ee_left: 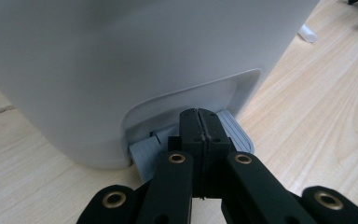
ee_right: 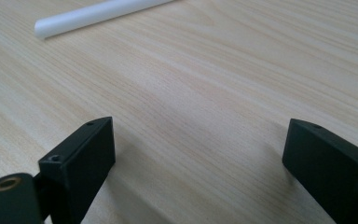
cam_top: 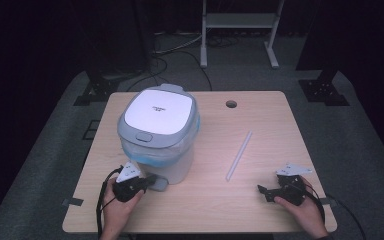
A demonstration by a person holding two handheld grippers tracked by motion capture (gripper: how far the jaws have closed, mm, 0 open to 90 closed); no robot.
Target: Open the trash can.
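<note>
Nearest the person, the left gripper (cam_top: 147, 183) sat at the foot of the pedal bin (cam_top: 158, 134), jaws pressed fully together with nothing between them, tips resting on the grey pedal (ee_left: 235, 132) in the recess at the bin's base. The right gripper (cam_top: 264, 192) waited near the table's (cam_top: 260, 125) front right, jaws spread wide and empty over bare wood. Just beyond it lay a white tube (cam_top: 239, 155), untouched, well apart from the bin. Farther back, the bin's lid (cam_top: 157, 112) was down, blue liner (cam_top: 155, 157) showing under its rim. Judged: pedal reached, press not yet taking effect; opening the lid and binning the tube seemingly remained.
</note>
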